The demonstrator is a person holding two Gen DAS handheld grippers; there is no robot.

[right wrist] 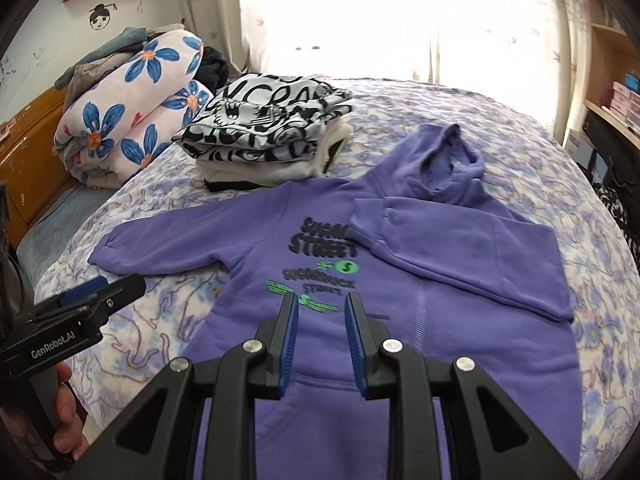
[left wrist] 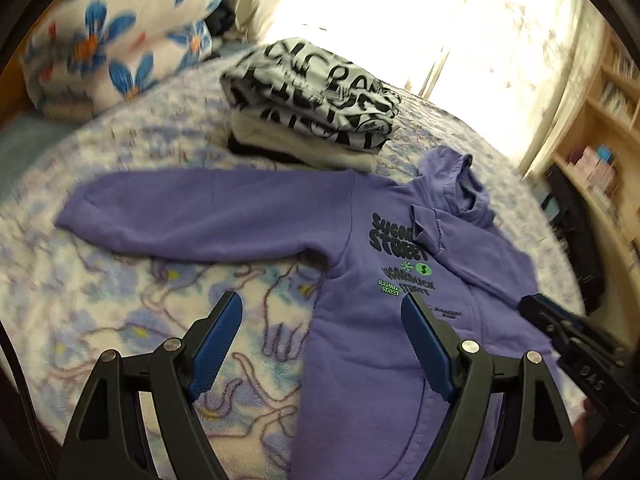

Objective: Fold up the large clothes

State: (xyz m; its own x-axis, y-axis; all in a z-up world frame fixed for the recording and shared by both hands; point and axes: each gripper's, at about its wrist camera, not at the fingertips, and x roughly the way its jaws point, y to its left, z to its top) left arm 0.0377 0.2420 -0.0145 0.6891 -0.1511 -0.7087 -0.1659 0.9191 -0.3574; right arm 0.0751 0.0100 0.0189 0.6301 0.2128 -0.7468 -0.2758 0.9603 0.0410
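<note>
Fingers: left gripper [left wrist: 320, 312] spread wide, nothing between; right gripper [right wrist: 322, 312] parted a little, also pinching nothing.
Bed [right wrist: 400, 100] with a blue-patterned cover fills both views. Hoodie [right wrist: 360, 280], purple, lies flat face-up at the near middle, hood at the far end; one sleeve stretches out left, the other is folded across the chest over the print. Rolled flower blanket [right wrist: 132, 112] sits far left. Folded stack [right wrist: 268, 132], black-and-white print on top, lies just beyond the hoodie's left shoulder. Both grippers hover over the hoodie's near half, left one at its left edge.
</note>
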